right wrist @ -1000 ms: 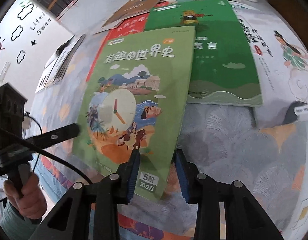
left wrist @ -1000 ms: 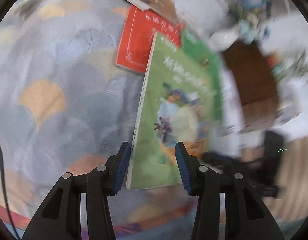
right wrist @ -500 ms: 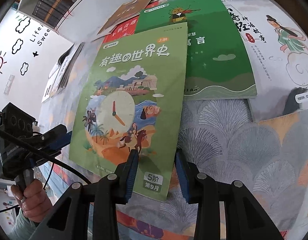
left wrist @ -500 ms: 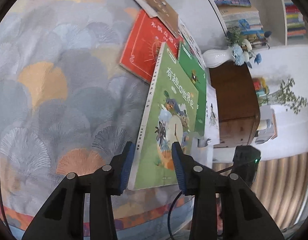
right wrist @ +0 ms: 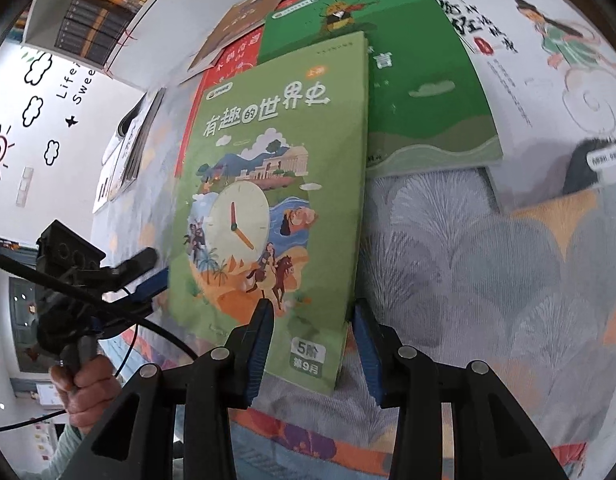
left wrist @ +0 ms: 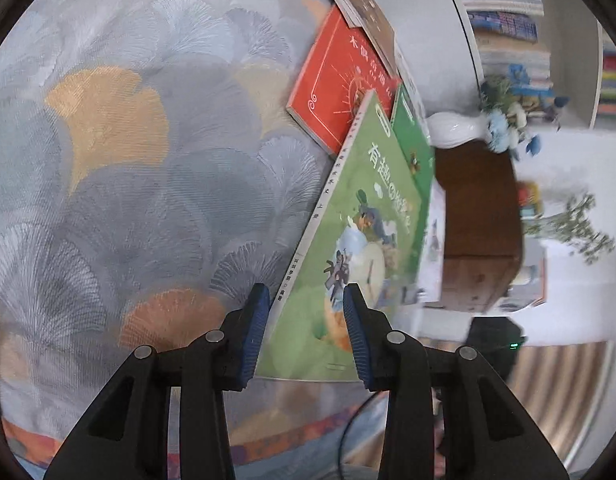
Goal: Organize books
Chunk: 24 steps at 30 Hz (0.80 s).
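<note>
A light green book [left wrist: 348, 260] with a clock on its cover [right wrist: 275, 160] is tilted up off the patterned tablecloth [left wrist: 147, 200]. My left gripper [left wrist: 304, 300] is shut on its lower spine corner; from the right wrist view that gripper [right wrist: 147, 276] reaches in at the book's left edge. My right gripper [right wrist: 312, 312] has the opposite lower corner between its blue pads, and its jaws are opening slightly while still touching the cover. Under the lifted book lie a red book [left wrist: 336, 88] and a dark green book [right wrist: 420, 92].
A white illustrated book [right wrist: 528, 60] lies right of the dark green one, a brown booklet [right wrist: 243, 20] behind the red one, thin books [right wrist: 127, 148] far left. A white vase [left wrist: 456, 132] stands on a wooden cabinet [left wrist: 480, 208]. A hand [right wrist: 87, 392] grips the left tool.
The left gripper sank a little, rolled, and narrowed its jaws onto the book's spine corner. The right gripper kept the other corner, and the book now stands closer and more upright.
</note>
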Tool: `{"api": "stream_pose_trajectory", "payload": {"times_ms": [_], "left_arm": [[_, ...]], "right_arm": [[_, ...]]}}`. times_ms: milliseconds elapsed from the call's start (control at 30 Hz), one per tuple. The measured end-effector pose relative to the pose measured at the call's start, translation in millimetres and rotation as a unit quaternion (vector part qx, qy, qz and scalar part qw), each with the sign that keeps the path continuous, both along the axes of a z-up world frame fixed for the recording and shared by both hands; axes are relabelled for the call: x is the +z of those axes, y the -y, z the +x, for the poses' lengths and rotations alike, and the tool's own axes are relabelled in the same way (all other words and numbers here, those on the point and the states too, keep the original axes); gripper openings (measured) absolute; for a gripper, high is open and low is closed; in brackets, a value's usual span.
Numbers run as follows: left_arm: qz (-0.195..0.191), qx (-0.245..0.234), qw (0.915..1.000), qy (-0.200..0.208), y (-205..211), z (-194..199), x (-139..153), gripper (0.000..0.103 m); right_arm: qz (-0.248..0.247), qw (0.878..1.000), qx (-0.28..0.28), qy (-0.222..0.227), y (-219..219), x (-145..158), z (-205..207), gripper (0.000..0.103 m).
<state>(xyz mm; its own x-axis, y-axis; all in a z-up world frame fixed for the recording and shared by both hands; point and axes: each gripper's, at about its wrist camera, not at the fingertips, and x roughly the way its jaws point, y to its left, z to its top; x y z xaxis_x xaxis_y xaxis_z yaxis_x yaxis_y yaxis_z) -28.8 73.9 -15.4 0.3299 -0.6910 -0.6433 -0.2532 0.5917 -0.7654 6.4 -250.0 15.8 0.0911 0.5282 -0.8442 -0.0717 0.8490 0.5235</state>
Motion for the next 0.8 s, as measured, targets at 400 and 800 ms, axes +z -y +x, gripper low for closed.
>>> {"api": "stream_pose_trajectory", "payload": {"times_ms": [400, 800], "left_arm": [[-0.124, -0.005, 0.9917, 0.034, -10, 2, 12, 0.037], [-0.007, -0.051, 0.9983, 0.028, 26, 13, 13, 0.03]], "right_arm": [[0.016, 1.0, 0.004, -0.001, -1, -3, -4, 0.047], [0.069, 0.997, -0.018, -0.023, 12, -10, -3, 0.047]]}}
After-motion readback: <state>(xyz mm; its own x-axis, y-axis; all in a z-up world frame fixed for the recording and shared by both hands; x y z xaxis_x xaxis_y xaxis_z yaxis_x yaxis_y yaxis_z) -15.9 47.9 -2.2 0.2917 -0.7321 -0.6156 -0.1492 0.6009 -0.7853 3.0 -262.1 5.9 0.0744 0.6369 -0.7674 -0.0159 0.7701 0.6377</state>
